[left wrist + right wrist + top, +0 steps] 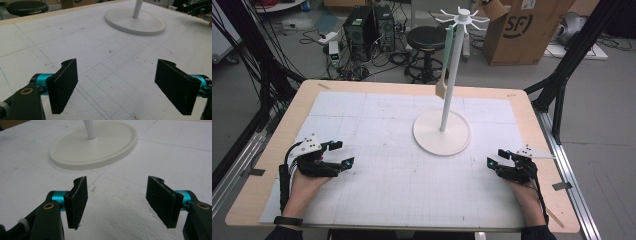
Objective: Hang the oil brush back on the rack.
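Both hand-held grippers, left [343,153] and right [495,157], gape wide, empty.

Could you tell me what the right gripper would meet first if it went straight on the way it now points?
Probably the round base of the white stand; the right gripper is open, with only bare mat between.

White hook stand [446,90] upright mid-table; green spatula [446,60], seemingly, hanging.
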`<state>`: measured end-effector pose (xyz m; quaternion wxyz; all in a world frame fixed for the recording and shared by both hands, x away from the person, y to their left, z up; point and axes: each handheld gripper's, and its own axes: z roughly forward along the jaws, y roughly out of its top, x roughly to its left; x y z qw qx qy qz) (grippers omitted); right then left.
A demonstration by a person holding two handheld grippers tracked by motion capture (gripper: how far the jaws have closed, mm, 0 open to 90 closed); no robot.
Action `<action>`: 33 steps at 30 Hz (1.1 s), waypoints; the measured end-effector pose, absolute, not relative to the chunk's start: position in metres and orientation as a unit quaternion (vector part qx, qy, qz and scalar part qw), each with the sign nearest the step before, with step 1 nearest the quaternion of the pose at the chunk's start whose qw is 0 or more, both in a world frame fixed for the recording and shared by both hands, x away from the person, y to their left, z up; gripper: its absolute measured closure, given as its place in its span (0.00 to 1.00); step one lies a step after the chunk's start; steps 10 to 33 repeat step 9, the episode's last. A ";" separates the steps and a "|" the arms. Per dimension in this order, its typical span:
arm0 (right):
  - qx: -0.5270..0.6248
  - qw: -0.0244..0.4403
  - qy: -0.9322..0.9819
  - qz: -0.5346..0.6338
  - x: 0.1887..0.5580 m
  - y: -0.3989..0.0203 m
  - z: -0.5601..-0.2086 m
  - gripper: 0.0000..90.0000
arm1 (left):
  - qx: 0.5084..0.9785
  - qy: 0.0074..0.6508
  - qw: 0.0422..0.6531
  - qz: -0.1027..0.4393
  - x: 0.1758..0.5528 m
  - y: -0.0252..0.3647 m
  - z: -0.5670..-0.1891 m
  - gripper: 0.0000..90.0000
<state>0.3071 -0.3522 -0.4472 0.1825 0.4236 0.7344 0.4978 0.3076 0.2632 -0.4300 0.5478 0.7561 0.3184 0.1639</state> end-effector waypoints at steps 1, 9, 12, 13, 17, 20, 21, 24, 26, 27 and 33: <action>0.423 0.183 0.735 0.498 0.307 -0.352 -0.447 0.37 | 0.755 0.319 0.549 0.162 0.307 0.263 -0.431 0.21; 0.423 0.183 0.736 0.497 0.307 -0.352 -0.447 0.37 | 0.756 0.319 0.549 0.159 0.307 0.259 -0.433 0.22; 0.423 0.183 0.736 0.497 0.307 -0.352 -0.447 0.37 | 0.756 0.319 0.549 0.159 0.307 0.259 -0.433 0.22; 0.423 0.183 0.736 0.497 0.307 -0.352 -0.447 0.37 | 0.756 0.319 0.549 0.159 0.307 0.259 -0.433 0.22; 0.423 0.183 0.736 0.497 0.307 -0.352 -0.447 0.37 | 0.756 0.319 0.549 0.159 0.307 0.259 -0.433 0.22; 0.423 0.183 0.736 0.497 0.307 -0.352 -0.447 0.37 | 0.756 0.319 0.549 0.159 0.307 0.259 -0.433 0.22; 0.423 0.183 0.736 0.497 0.307 -0.352 -0.447 0.37 | 0.756 0.319 0.549 0.159 0.307 0.259 -0.433 0.22; 0.423 0.183 0.736 0.497 0.307 -0.352 -0.447 0.37 | 0.756 0.319 0.549 0.159 0.307 0.259 -0.433 0.22; 0.423 0.183 0.736 0.497 0.307 -0.352 -0.447 0.37 | 0.756 0.319 0.549 0.159 0.307 0.259 -0.433 0.22; 0.423 0.183 0.736 0.497 0.307 -0.352 -0.447 0.37 | 0.756 0.319 0.549 0.159 0.307 0.259 -0.433 0.22; 0.423 0.183 0.736 0.497 0.307 -0.352 -0.447 0.37 | 0.756 0.319 0.549 0.159 0.307 0.259 -0.433 0.22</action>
